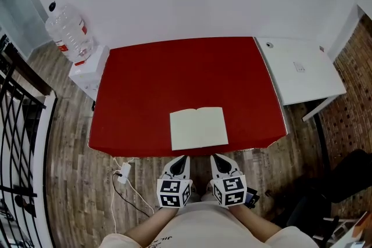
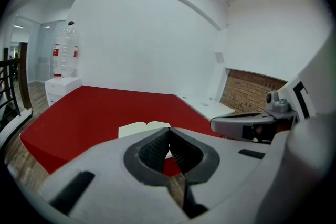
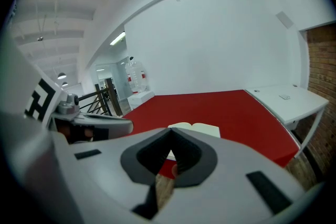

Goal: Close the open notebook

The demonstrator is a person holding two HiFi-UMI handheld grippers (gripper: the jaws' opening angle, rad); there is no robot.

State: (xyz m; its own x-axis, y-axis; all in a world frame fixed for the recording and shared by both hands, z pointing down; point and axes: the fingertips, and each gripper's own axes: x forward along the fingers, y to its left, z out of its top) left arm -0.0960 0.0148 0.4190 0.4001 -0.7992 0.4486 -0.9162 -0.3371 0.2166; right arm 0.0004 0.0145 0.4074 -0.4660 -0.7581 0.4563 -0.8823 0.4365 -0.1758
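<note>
An open notebook (image 1: pixel 198 128) with blank cream pages lies flat near the front edge of the red table (image 1: pixel 145 84). It also shows in the left gripper view as the notebook (image 2: pixel 137 128) and in the right gripper view as the notebook (image 3: pixel 202 128), just beyond the jaws. My left gripper (image 1: pixel 183 158) and right gripper (image 1: pixel 215 157) hang side by side over the floor just in front of the table edge, short of the notebook. Both have their jaw tips together and nothing between them.
A white side table (image 1: pixel 299 69) adjoins the red table on the right. A large water bottle (image 1: pixel 67 32) stands on a white cabinet (image 1: pixel 87 69) at the left. A white charger and cable (image 1: pixel 124 173) lie on the wooden floor. A black railing (image 1: pixel 17 136) runs along the far left.
</note>
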